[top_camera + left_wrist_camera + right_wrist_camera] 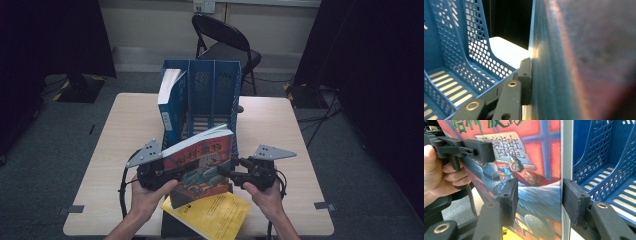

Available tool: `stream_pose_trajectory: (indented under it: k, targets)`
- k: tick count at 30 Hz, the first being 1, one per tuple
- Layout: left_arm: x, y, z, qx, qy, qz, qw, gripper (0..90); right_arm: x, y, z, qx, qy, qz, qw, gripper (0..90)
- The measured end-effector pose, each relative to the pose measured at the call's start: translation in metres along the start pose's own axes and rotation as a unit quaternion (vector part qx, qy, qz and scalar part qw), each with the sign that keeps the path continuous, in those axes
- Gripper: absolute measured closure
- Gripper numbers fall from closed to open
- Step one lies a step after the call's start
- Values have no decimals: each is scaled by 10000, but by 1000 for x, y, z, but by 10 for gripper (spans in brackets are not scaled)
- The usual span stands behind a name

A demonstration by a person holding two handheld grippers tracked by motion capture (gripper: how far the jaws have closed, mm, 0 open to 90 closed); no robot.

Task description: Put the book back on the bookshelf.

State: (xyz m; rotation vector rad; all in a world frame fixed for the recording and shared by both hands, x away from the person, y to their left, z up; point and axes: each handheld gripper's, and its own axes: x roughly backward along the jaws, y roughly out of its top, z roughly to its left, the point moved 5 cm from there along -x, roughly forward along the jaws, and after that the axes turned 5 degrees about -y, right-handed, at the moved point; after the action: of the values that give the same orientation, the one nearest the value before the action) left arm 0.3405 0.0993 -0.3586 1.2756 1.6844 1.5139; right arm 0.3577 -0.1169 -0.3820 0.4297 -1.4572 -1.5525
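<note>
— What's nearest you on the table?

— A yellow book [212, 216], flat at the near edge, about six o'clock from the table's [110, 150] middle. Just above it the person holds a red illustrated book [202, 167] up off the table, between both tools.

— Which way does it run?

— Its long axis goes roughly from seven o'clock, low by the left hand [145, 200], up to one o'clock, where the top corner leans toward the rack. The cover faces back toward the person, tilted, and the pale page edges show along the upper side.

— How does it look?

— Red cover, green characters across the top, and a painted scene below: a figure in glasses riding a blue-grey winged creature. The back, seen from the left gripper view, is dark blue-green and glossy.

— And the tools?

— The left gripper [159, 172] is clamped narrow on the book's left edge, one pad pressed flat against the back cover. The right gripper [239, 172] straddles the right edge, with one pad [509, 198] on the front cover and the other [575, 203] against the page side. It's holding too.

— Beyond that?

— At twelve o'clock stands a blue file rack [210, 95], slotted floor, perforated dividers, with a blue book [170, 105] upright in its left compartment. Farther off, on the floor, is a black folding chair [225, 45]
</note>
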Motion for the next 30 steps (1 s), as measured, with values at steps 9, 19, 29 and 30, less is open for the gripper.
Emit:
stream_pose_trajectory:
  k: [9, 19, 29, 30]
  targets:
    - [6, 0, 3, 64, 150, 46, 9999, 742, -1, -2, -1, 21, -91, 29, 10000, 455]
    - [17, -2, 12, 289, 264, 16, 9992, 744, 12, -37, -18, -198, -377, 377, 9984, 415]
    - [23, -2, 16, 404, 460, 4, 9981, 743, 12, -59, -31, -347, -539, 632, 9959, 405]
    - [23, -2, 16, 416, 470, 7, 9980, 743, 11, -60, -32, -333, -555, 666, 9957, 403]
